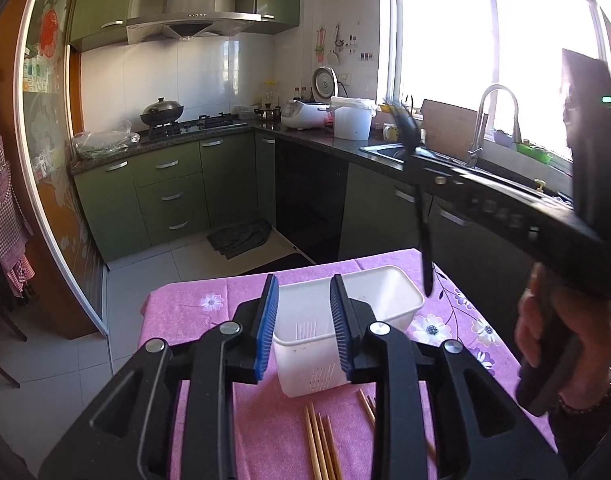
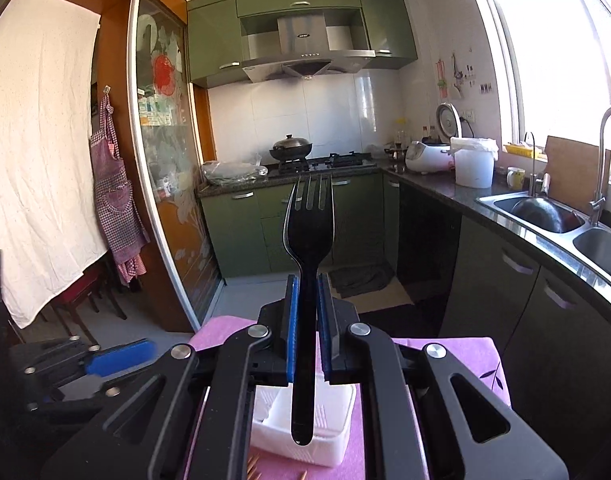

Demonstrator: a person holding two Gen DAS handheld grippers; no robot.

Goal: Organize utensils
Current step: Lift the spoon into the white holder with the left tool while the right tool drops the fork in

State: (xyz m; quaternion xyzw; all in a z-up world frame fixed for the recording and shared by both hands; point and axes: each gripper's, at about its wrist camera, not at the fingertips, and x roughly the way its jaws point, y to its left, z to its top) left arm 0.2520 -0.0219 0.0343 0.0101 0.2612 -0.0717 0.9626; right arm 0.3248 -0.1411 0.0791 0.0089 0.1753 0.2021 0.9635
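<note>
A white slotted utensil basket [image 1: 389,294] stands on the pink flowered tablecloth [image 1: 193,308]. Several wooden chopsticks [image 1: 319,440] lie on the cloth in front of it. My left gripper [image 1: 304,284] hovers low over the basket's near end, open, with nothing between its blue pads. My right gripper [image 2: 307,280] is shut on a black plastic fork [image 2: 309,220], tines up and away from me, handle end hanging over the basket [image 2: 341,440]. In the left wrist view the right gripper [image 1: 415,156] is high on the right, and the fork's handle [image 1: 425,256] points down toward the basket's far right corner.
A person's hand [image 1: 545,328] grips the right gripper's handle at the right edge. Beyond the table lies a tiled floor with a dark mat [image 1: 241,238]. Green cabinets, a stove with a wok [image 1: 161,114] and a sink with a faucet [image 1: 481,128] line the walls.
</note>
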